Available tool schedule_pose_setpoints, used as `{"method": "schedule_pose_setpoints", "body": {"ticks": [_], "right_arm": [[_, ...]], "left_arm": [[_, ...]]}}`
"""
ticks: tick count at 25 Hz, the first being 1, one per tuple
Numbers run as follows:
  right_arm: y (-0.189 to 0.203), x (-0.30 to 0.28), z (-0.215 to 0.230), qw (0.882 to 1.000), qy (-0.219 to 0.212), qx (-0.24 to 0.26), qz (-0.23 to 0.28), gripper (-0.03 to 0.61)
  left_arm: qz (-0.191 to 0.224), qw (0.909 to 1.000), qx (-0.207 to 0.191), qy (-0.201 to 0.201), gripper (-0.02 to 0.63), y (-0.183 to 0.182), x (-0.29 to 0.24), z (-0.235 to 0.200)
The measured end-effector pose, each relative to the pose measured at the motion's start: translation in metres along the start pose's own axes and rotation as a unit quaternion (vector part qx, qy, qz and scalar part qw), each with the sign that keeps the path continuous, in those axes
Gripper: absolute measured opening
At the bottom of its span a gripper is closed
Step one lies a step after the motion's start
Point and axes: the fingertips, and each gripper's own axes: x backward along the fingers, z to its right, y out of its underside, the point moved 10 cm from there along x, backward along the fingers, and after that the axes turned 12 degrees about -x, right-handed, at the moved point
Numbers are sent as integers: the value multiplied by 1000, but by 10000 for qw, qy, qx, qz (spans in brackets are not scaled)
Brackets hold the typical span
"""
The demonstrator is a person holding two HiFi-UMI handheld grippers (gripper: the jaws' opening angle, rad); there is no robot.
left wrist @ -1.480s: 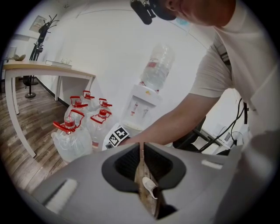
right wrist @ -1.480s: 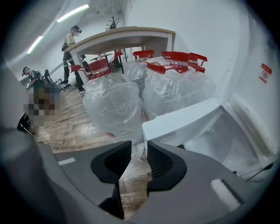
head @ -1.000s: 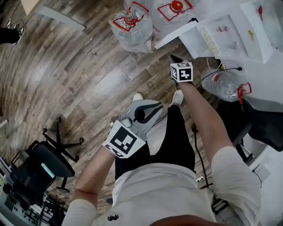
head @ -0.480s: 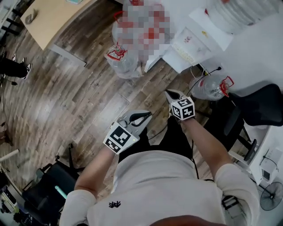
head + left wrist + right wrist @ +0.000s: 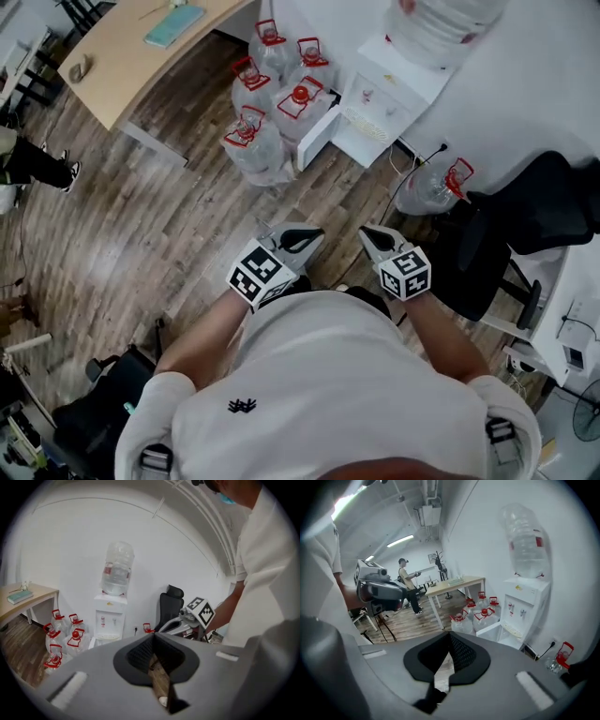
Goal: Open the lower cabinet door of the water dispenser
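Note:
The white water dispenser (image 5: 389, 89) stands against the wall with a large bottle (image 5: 436, 21) on top. Its lower cabinet door (image 5: 317, 134) is swung out toward the jugs. In the right gripper view the dispenser (image 5: 524, 601) and its swung-out door (image 5: 488, 631) lie ahead to the right. My left gripper (image 5: 307, 235) and right gripper (image 5: 369, 234) are side by side close to my body, well back from the dispenser. Both are shut with nothing in them. From the left gripper view (image 5: 153, 638) the dispenser (image 5: 111, 616) is far off. The right gripper's jaws (image 5: 450, 634) meet at the tip.
Several water jugs with red caps (image 5: 272, 103) crowd the floor left of the dispenser. One more jug (image 5: 429, 187) and a cable lie to its right. A black office chair (image 5: 525, 225) stands at the right, a wooden desk (image 5: 141, 47) at the upper left. A person (image 5: 407, 581) stands far back.
Both grippers have risen and pulled back toward my body. The right one left the spot by the cabinet door. The head view now sits higher and shows the whole dispenser.

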Motion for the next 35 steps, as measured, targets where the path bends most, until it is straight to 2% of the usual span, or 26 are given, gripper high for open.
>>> {"method": "schedule_pose_setpoints", "body": {"ticks": [5, 10, 15, 24, 35], "right_arm": [[5, 62, -11, 9993, -148, 171, 310, 2], [24, 132, -11, 9980, -246, 319, 487, 2], [46, 177, -5, 9966, -354, 513, 534, 2], [74, 223, 2, 9952, -562, 584, 553, 2], [92, 241, -1, 9938, -663, 617, 651, 2]], "left_arm": [[-83, 9998, -182, 26, 55, -26, -17, 29], [-124, 9996, -249, 60, 55, -50, -40, 83], [-164, 9995, -261, 77, 55, -61, -58, 130], [-308, 9994, -165, -71, 55, -54, -67, 191], [-503, 9985, -179, -123, 55, -50, -67, 221]]}}
